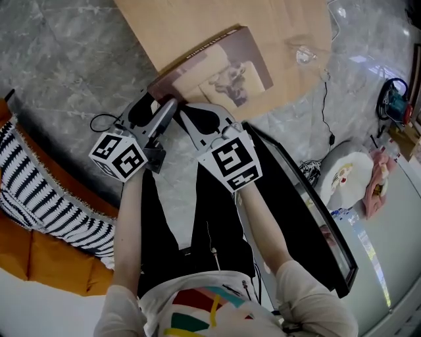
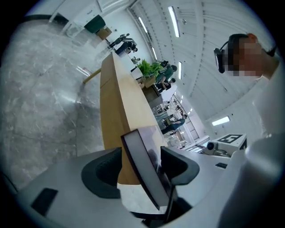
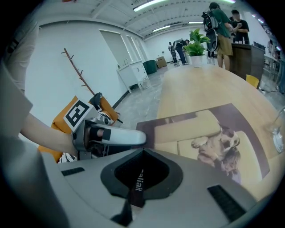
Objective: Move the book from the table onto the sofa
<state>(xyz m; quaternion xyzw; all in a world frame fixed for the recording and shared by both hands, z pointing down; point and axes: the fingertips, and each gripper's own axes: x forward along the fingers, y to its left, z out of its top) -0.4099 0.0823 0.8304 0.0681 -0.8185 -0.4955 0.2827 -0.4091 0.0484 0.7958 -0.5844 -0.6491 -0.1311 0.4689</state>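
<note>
The book (image 1: 223, 66) lies flat on the table (image 1: 191, 20), straight ahead of both grippers, cover up with a dog and a couch pictured on it. Its near corner pokes past the table's edge.

The left gripper (image 1: 156, 105) is turned on its side, so the corner stands between its jaws. They are spread wider than the book is thick. The upper pad sits at the cover and a clear gap is left under the book, so nothing is clamped. The right gripper (image 1: 182, 109) is just beside it, at the book's near edge. Its jaws are closed to a point and hold nothing.

The table is long, pale wood. Far down it from the grippers stand a plant (image 3: 196, 44) and a few people, and a clear glass (image 1: 304, 54) sits beyond the book on the right gripper's side.

Under it all runs a grey marbled floor (image 1: 66, 66). The orange sofa (image 1: 39, 257), with a striped cushion (image 1: 33, 191), is behind the left gripper, on its outer side. The room is a large white hall with strip lights in the ceiling.
</note>
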